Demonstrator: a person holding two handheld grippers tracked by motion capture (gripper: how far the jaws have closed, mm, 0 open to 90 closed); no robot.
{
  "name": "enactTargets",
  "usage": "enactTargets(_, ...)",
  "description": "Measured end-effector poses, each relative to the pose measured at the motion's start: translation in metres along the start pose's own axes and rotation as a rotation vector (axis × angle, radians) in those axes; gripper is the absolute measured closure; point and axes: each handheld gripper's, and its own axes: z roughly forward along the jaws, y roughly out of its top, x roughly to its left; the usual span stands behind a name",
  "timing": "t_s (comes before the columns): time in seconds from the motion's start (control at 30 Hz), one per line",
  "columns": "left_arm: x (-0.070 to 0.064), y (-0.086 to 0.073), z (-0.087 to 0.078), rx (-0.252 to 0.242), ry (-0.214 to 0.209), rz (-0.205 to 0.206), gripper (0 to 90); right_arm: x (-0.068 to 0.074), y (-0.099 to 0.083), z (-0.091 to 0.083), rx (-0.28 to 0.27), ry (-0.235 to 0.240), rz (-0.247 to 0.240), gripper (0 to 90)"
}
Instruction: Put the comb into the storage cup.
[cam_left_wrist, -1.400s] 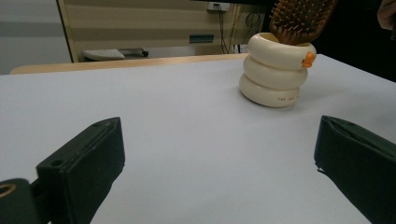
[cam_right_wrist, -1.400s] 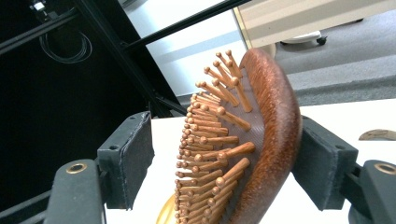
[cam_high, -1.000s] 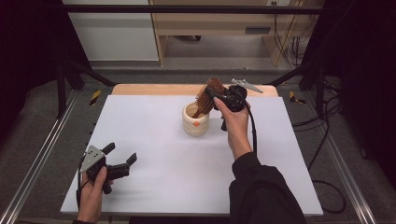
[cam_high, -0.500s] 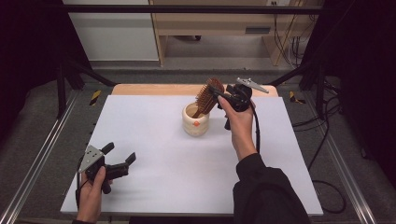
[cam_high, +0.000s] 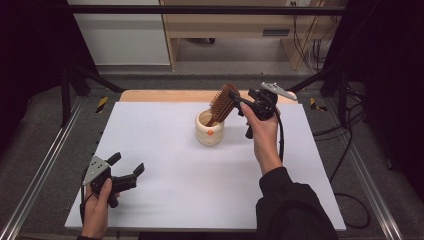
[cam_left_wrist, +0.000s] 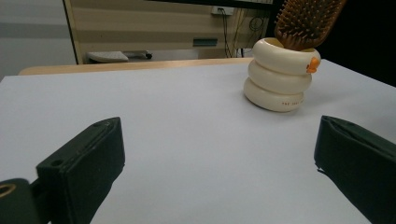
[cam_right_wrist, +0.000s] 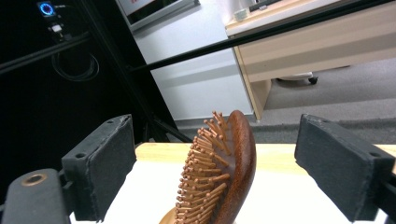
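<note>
Hairbrush (cam_right_wrist: 219, 172) bristles face us between the right gripper's (cam_right_wrist: 233, 163) wide-open, empty jaws; we see its cup (cam_high: 209, 129) from above.

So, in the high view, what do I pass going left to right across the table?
Left gripper → cream cup → wooden hairbrush standing in it → right gripper → right hand.

The brown wooden bristled hairbrush (cam_high: 223, 104) has its handle hidden inside the cream ringed ceramic cup (cam_high: 209, 132); in the left gripper view the picture's top edge cuts off the brush head above that cup.
</note>
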Motion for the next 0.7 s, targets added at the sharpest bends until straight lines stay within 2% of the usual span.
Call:
enactTargets(0.17,0.001,0.0,-0.001,-0.003,0.002,-0.004,2.1,-0.002,0.002,-0.005,0.003,-0.011,-0.011,10.8)
enactTargets(0.7,0.001,0.0,0.0,0.0,0.002,-0.003,2.0,-0.013,0.008,-0.02,0.018,-0.003,-0.062,9.6)
